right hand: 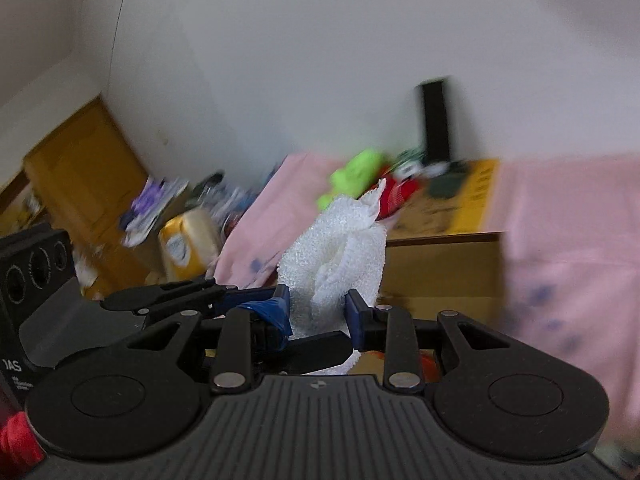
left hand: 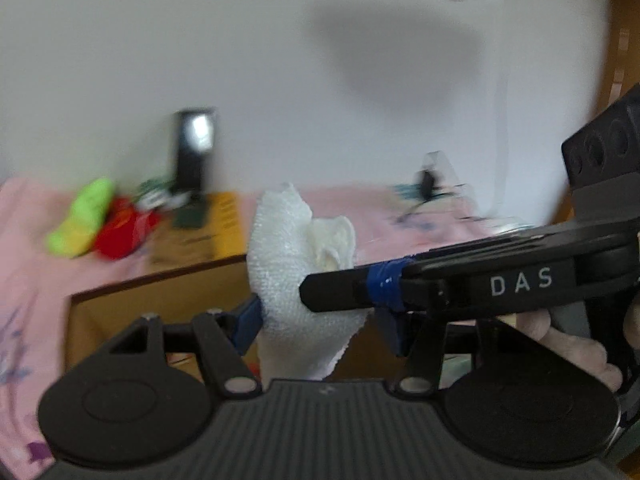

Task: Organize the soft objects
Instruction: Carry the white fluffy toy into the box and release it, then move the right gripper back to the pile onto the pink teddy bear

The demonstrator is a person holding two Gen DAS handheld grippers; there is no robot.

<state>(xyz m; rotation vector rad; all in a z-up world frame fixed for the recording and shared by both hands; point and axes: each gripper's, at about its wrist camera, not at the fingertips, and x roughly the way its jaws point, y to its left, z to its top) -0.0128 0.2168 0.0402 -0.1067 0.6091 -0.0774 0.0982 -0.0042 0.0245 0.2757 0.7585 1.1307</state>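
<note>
A bunched white knitted cloth (left hand: 288, 264) hangs in the air above an open cardboard box (left hand: 168, 300). My left gripper (left hand: 320, 320) is shut on the cloth's lower part. My right gripper (right hand: 318, 312) is shut on the same white cloth (right hand: 340, 248), and one of its black fingers (left hand: 340, 286) crosses the left wrist view from the right. A lime-green soft toy (left hand: 82, 216) and a red soft thing (left hand: 120, 232) lie on the pink sheet behind the box; they also show in the right wrist view, green (right hand: 354, 174) and red (right hand: 396, 194).
A pink sheet (right hand: 568, 216) covers the surface around the box (right hand: 444, 264). A black upright device (left hand: 196, 148) stands against the white wall. A yellow bag (right hand: 188, 246) and cluttered items lie beside a wooden cabinet (right hand: 80, 168) at left. Both views are motion-blurred.
</note>
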